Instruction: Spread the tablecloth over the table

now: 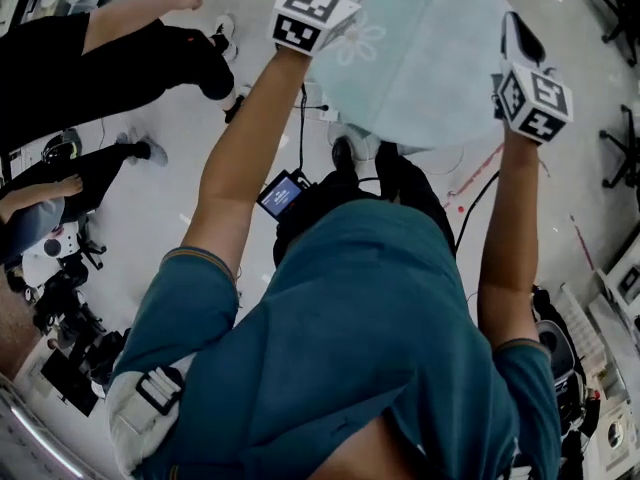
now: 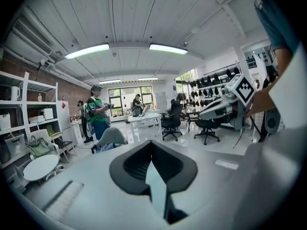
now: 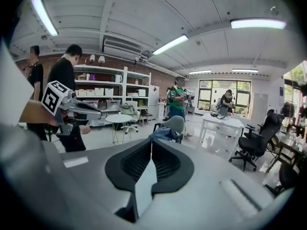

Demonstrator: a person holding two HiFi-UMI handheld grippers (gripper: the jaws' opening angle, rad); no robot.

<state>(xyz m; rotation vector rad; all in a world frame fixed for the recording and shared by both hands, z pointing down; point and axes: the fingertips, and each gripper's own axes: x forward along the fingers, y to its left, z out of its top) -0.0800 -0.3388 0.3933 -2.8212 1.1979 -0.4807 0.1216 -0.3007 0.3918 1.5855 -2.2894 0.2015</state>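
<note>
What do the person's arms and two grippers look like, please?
Teal short sleeves with a striped hem cover the upper arms. The left gripper and right gripper have grey bodies and black ribbed pads; each carries a white cube with black square markers. A black cable runs beside the right arm.

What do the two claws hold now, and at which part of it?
The left claw and the right claw each pinch the pale blue-green fabric tablecloth by its edge, one at each side.
</note>
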